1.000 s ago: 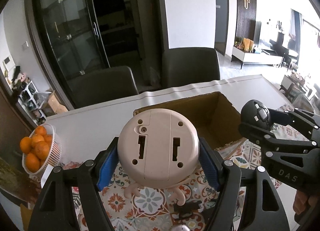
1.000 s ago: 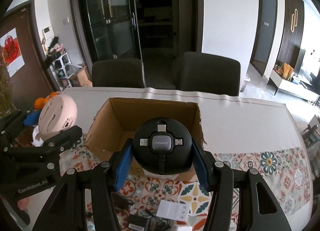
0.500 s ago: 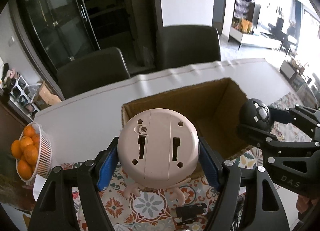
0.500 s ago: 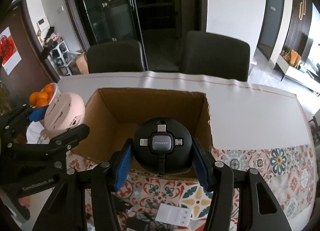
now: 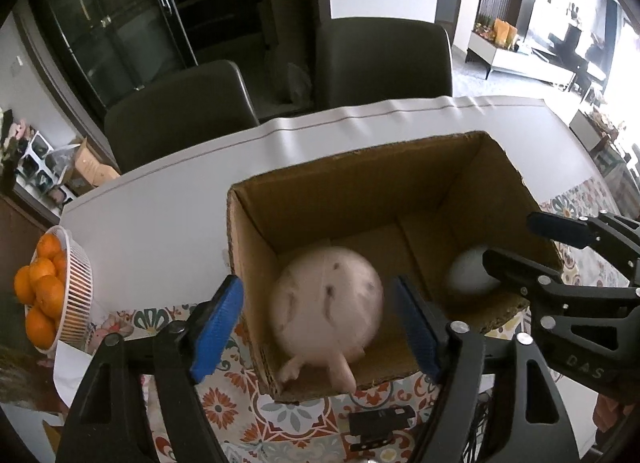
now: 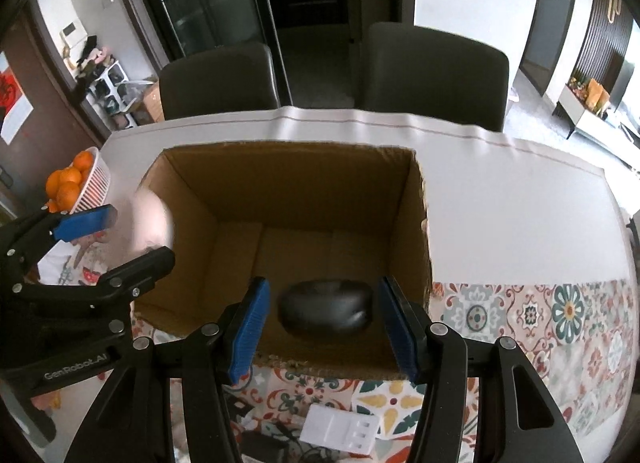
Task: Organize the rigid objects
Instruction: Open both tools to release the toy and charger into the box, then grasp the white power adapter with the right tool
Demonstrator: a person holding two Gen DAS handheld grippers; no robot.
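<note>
An open cardboard box (image 5: 320, 179) (image 6: 288, 155) stands on the table. My left gripper (image 5: 320, 323) is open above the box's near left part. A round pink device (image 5: 326, 299) with small legs, blurred, is loose between and below its fingers inside the box. My right gripper (image 6: 322, 327) is open above the box's near edge. A round black device (image 6: 326, 309), blurred, is loose between its fingers inside the box. The right gripper also shows in the left wrist view (image 5: 560, 247), and the left gripper in the right wrist view (image 6: 100, 239).
A white basket of oranges (image 5: 76, 291) (image 6: 94, 183) stands at the table's left end. A white adapter (image 6: 340, 429) and dark small items (image 5: 380, 421) lie on the patterned mat by the box. Two dark chairs (image 6: 432, 71) stand behind the table.
Both grippers moved forward over the box and opened. The pink device left the left gripper and the black device left the right gripper; both are now dropping into the box.
</note>
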